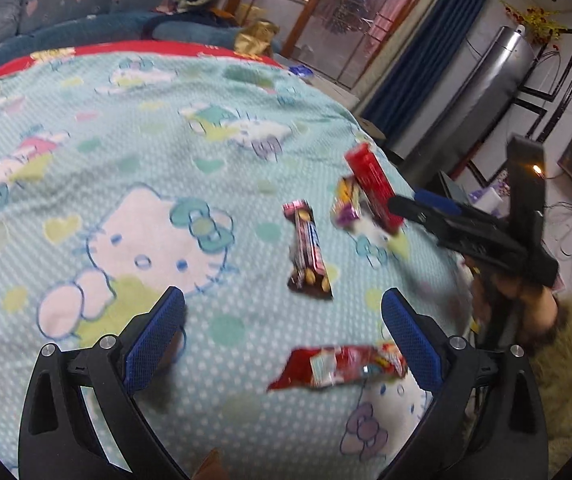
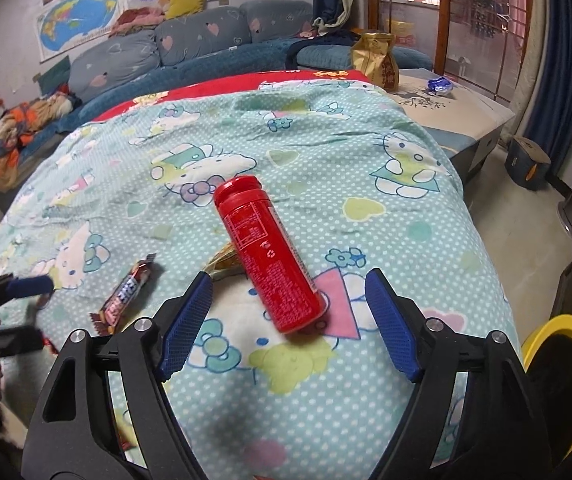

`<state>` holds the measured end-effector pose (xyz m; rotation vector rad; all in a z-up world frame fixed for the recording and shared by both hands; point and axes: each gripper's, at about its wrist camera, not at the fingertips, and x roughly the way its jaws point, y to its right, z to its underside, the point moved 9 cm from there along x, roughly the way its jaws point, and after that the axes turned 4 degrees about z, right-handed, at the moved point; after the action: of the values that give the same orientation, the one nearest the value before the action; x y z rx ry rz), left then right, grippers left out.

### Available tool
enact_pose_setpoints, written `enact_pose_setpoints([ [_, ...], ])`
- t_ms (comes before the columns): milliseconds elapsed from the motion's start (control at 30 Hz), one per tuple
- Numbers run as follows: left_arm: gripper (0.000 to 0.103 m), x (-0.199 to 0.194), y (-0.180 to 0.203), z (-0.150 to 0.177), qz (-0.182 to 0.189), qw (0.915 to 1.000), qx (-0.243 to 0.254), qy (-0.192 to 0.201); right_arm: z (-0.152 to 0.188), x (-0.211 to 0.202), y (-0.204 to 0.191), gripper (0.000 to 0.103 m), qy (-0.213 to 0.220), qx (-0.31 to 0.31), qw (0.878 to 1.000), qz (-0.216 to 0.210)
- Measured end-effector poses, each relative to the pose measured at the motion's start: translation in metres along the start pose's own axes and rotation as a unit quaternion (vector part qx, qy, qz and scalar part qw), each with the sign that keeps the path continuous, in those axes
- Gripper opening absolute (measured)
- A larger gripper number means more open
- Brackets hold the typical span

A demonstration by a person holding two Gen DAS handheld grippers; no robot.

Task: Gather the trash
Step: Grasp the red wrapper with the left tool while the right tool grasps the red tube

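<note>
In the left wrist view, the left gripper (image 1: 283,312) hangs over a pale blue cartoon-cat blanket (image 1: 133,152), its jaws wide apart with nothing between the pads. A red snack wrapper (image 1: 338,366) lies flat on the blanket just inside the right finger, and a dark chocolate bar wrapper (image 1: 308,254) lies beyond at 12 o'clock. Further out at 1 o'clock are a small purple and yellow packet (image 1: 346,202) and a red tube (image 1: 374,188), with the right gripper (image 1: 422,204) reaching in from 3 o'clock (a hand (image 1: 534,304) in a furry cuff holds it). In the right wrist view, the right gripper (image 2: 288,300) tilts down over the blanket (image 2: 326,152), jaws apart; the red tube (image 2: 267,252) lies lengthwise between the fingers, untouched, cap end far. The chocolate bar wrapper (image 2: 125,296) sits at 9 o'clock, and a yellow-rimmed bin (image 2: 562,376) stands at 4 o'clock beside the bed.
</note>
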<state>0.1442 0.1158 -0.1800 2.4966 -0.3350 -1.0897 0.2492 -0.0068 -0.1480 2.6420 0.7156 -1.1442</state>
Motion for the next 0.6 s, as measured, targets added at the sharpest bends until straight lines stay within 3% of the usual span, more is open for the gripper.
enact_pose_setpoints([
  [133, 0.087, 0.005, 0.008, 0.014, 0.026, 0.9995, -0.003, -0.017, -0.002, 0.009, 0.000, 0.067, -0.006, -0.001, 1.000, 0.000],
  [333, 0.079, 0.011, 0.020, 0.028, 0.026, 0.9990, 0.013, -0.034, -0.004, 0.022, -0.007, 0.061, -0.014, -0.006, 1.000, -0.006],
  [500, 0.058, 0.012, 0.029, 0.038, 0.010, 0.9982, 0.038, -0.044, 0.000, 0.030, -0.010, 0.037, -0.026, -0.007, 1.000, -0.010],
  [600, 0.048, 0.010, 0.034, 0.042, 0.008, 0.9974, 0.050, -0.052, 0.003, 0.029, -0.009, 0.033, -0.026, -0.001, 1.000, -0.012],
])
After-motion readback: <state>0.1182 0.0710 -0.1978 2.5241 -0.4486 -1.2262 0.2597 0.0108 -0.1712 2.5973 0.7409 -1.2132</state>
